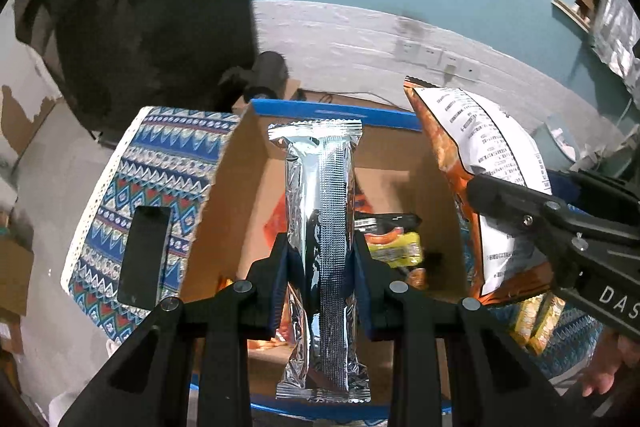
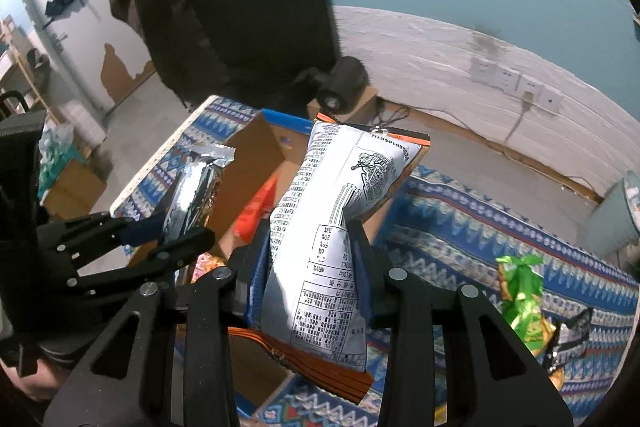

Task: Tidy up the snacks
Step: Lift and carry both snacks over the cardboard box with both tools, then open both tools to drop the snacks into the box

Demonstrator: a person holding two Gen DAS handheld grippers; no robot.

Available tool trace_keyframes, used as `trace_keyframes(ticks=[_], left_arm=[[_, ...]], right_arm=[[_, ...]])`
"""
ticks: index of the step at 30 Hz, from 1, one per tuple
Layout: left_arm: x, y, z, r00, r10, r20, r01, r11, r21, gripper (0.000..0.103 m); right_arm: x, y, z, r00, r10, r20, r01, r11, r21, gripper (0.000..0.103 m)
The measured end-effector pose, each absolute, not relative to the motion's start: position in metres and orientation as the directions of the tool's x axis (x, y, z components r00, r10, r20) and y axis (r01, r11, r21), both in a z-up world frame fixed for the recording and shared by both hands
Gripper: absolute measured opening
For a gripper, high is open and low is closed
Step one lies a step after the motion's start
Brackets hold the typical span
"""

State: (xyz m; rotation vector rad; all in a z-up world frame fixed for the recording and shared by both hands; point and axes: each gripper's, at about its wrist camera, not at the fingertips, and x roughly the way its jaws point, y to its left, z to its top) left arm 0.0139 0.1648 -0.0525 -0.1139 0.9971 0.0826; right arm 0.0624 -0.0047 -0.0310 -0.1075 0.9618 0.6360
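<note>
Now the left gripper pinches a silver packet directly above the cardboard box, long axis pointing away. Beside it, the right gripper clamps an orange bag over the box's right wall.

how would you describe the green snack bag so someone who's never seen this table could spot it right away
Start at the cardboard box on the patterned tablecloth. Look right of the box, past the orange chip bag in the right hand-held gripper. There lies the green snack bag, the only bright green, crinkled packet on the cloth.
</note>
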Motion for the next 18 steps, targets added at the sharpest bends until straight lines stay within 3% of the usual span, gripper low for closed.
trace_keyframes(ticks=[13,16,18], left_arm=[[0.017,0.208,-0.070,0.508,0.030,-0.861,-0.222,0.970,-0.098,0.030],[0.017,0.208,-0.069,0.506,0.030,-0.862,-0.226,0.969,-0.099,0.036],[0.017,0.206,-0.067,0.508,0.038,-0.860,-0.224,0.970,-0.090,0.046]], right_arm=[[0.074,0.035,-0.046,0.354,0.466,-0.811,-0.589,0.785,0.194,0.038],[0.075,0.033,-0.045,0.364,0.459,-0.810,-0.580,0.792,0.189,0.069],[0.074,0.032,-0.043,0.377,0.456,-0.806,-0.578,0.796,0.180,0.070]])
